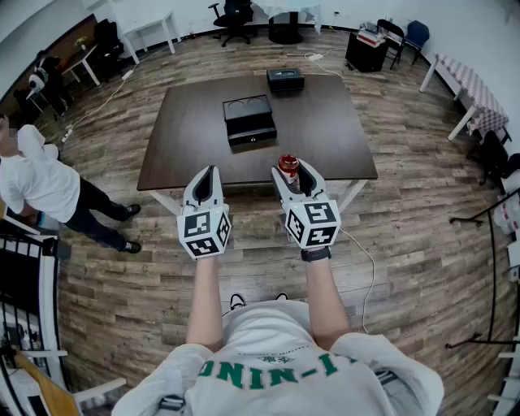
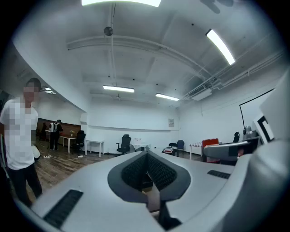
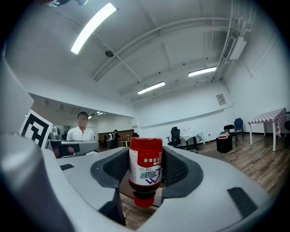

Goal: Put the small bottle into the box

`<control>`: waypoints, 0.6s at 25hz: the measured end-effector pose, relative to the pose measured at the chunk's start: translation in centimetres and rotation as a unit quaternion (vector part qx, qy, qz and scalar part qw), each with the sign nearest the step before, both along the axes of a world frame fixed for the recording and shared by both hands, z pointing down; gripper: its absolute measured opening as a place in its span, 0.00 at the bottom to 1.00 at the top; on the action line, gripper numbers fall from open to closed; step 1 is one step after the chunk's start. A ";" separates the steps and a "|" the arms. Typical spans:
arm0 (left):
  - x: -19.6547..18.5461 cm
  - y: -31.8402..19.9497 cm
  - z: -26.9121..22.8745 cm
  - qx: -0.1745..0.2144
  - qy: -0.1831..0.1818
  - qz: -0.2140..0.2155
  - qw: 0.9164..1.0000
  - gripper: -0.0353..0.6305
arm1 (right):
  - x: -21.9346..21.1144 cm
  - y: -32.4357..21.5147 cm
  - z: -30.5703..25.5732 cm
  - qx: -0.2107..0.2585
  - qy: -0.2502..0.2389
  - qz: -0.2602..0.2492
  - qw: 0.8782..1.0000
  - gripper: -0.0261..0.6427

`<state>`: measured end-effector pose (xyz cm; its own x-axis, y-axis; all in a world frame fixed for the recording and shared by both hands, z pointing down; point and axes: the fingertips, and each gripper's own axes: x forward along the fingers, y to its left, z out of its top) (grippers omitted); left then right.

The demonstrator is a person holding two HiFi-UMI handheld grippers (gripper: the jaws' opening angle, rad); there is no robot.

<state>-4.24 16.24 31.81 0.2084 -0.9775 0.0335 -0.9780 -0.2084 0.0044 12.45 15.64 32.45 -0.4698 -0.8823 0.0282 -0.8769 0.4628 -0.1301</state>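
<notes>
A small red bottle (image 1: pixel 288 165) with a white label is clamped between the pads of my right gripper (image 1: pixel 292 168), just above the near edge of the dark table (image 1: pixel 325 130). In the right gripper view the bottle (image 3: pixel 145 170) hangs upside down, its red cap pointing down, and the right gripper (image 3: pixel 146 152) is shut on it. My left gripper (image 1: pixel 210 172) hovers beside it to the left, at the same height, shut and empty; in its own view the left gripper (image 2: pixel 146 156) has its pads meeting at the tip. The black box (image 1: pixel 249 119) sits mid-table, beyond both grippers.
A second, smaller black box (image 1: pixel 285 79) sits at the table's far edge. A person in a white shirt (image 1: pixel 36 183) stands on the wooden floor to the left. Office chairs (image 1: pixel 236 18) and side tables (image 1: pixel 471 89) line the room's far side.
</notes>
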 end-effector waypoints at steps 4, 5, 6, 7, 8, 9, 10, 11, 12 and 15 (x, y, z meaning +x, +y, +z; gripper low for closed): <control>2.0 0.8 0.3 -0.007 0.000 0.011 1.000 0.06 | 1.6 0.8 0.9 -0.012 -0.016 -0.002 1.000 0.38; 2.5 1.1 0.5 -0.008 0.000 0.014 1.000 0.06 | 1.9 1.0 1.2 -0.015 -0.021 -0.004 1.000 0.38; 2.9 1.3 0.7 -0.010 -0.001 0.017 1.000 0.06 | 2.1 1.1 1.4 -0.018 -0.025 -0.005 1.000 0.38; 3.1 1.2 0.8 -0.011 -0.003 0.019 1.000 0.06 | 2.2 0.9 1.5 -0.021 -0.029 -0.006 0.999 0.38; 3.2 1.0 1.0 -0.013 -0.006 0.020 1.000 0.06 | 2.1 0.7 1.7 -0.023 -0.031 -0.007 0.999 0.38; 3.2 0.7 1.2 -0.017 -0.009 0.021 1.000 0.06 | 2.0 0.5 1.9 -0.026 -0.032 -0.009 0.999 0.38; 3.3 0.4 1.4 -0.020 -0.011 0.021 1.000 0.06 | 1.9 0.3 2.1 -0.029 -0.035 -0.011 0.999 0.38; 3.5 0.1 1.8 -0.023 -0.011 0.022 0.999 0.06 | 1.9 0.0 2.4 -0.032 -0.040 -0.012 0.999 0.38; 3.8 -0.3 2.1 -0.024 -0.012 0.023 0.999 0.06 | 2.0 -0.3 2.7 -0.033 -0.046 -0.013 0.998 0.38; 4.8 -2.1 3.4 -0.027 -0.010 0.032 0.999 0.06 | 2.5 -1.6 3.8 -0.036 -0.063 -0.016 0.997 0.38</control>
<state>0.57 14.10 35.26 0.2698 -0.9587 0.0897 -0.9626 -0.2710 -0.0023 14.97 14.04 36.25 -0.5013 -0.8647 0.0299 -0.8364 0.4755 -0.2725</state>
